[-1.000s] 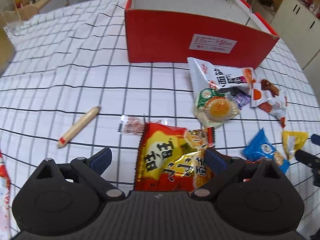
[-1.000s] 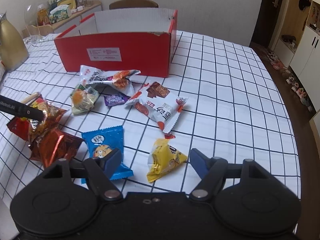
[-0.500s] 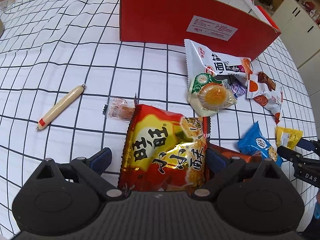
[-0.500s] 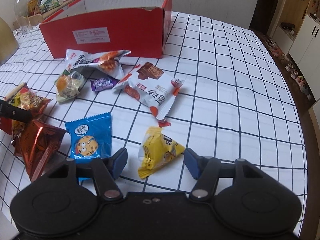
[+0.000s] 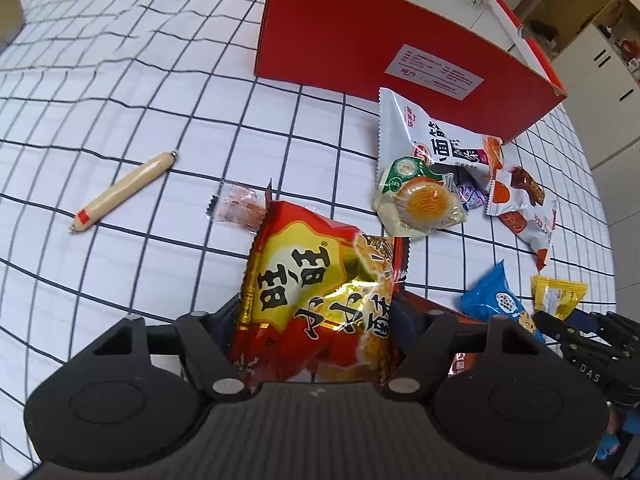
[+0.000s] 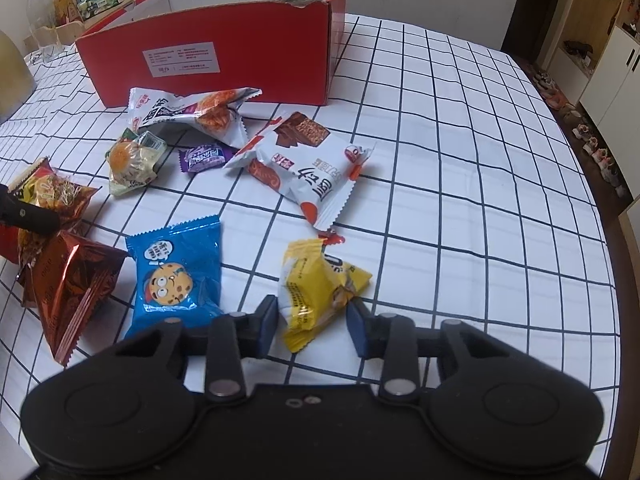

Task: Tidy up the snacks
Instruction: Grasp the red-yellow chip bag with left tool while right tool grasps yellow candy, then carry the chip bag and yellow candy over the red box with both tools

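A red and yellow snack bag [image 5: 320,280] lies on the checked tablecloth between the jaws of my left gripper [image 5: 316,316]. The jaws are closing and both pads press its sides. A small yellow packet [image 6: 320,284] sits between the jaws of my right gripper [image 6: 312,320], which are closing too, with the pads touching its edges. The open red cardboard box [image 5: 340,40] stands at the back of the table [image 6: 460,160]. From the right wrist view, one left gripper finger [image 6: 28,216] shows across the crumpled bag.
Loose snacks lie in front of the box: a white noodle bag [image 5: 432,140], a cake packet [image 5: 420,204], a wafer bag [image 6: 312,168], a purple candy [image 6: 204,156], a blue cookie packet [image 6: 176,268], a dark red foil bag [image 6: 68,284]. A sausage stick [image 5: 124,192] lies left.
The left jaws have narrowed from wide open onto the red and yellow bag. The right gripper has sunk toward the yellow packet and its jaws have narrowed around it.
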A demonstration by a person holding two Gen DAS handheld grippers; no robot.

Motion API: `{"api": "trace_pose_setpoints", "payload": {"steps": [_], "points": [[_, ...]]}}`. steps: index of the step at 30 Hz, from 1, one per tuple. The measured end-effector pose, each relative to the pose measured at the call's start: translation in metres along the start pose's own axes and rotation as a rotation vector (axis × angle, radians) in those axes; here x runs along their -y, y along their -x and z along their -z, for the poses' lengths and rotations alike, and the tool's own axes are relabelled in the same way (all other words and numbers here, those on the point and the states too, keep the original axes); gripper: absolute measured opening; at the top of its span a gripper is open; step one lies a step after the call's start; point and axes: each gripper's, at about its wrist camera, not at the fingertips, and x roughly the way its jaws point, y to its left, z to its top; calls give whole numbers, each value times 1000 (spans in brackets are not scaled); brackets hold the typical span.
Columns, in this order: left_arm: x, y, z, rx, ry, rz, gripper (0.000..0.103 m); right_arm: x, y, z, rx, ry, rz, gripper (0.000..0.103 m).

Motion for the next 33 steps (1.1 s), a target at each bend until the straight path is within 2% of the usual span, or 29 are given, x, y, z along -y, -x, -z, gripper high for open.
{"api": "trace_pose_setpoints", "payload": {"steps": [3, 7, 16, 21, 33], "points": [[1, 4, 1, 12, -1, -1, 67, 0, 1, 0, 5, 4, 0, 31], [-1, 12, 4, 44, -16, -49, 66, 1, 5, 1, 23, 4, 2, 28], [-13, 35, 6, 90, 42, -50, 66, 0, 23, 0, 91, 26, 1, 23], [-12, 46, 9, 119, 52, -51, 66, 2, 24, 1, 98, 31, 9, 22], [-8, 69, 5, 150, 67, -20, 66, -4, 56, -9, 172, 55, -56, 20]]}}
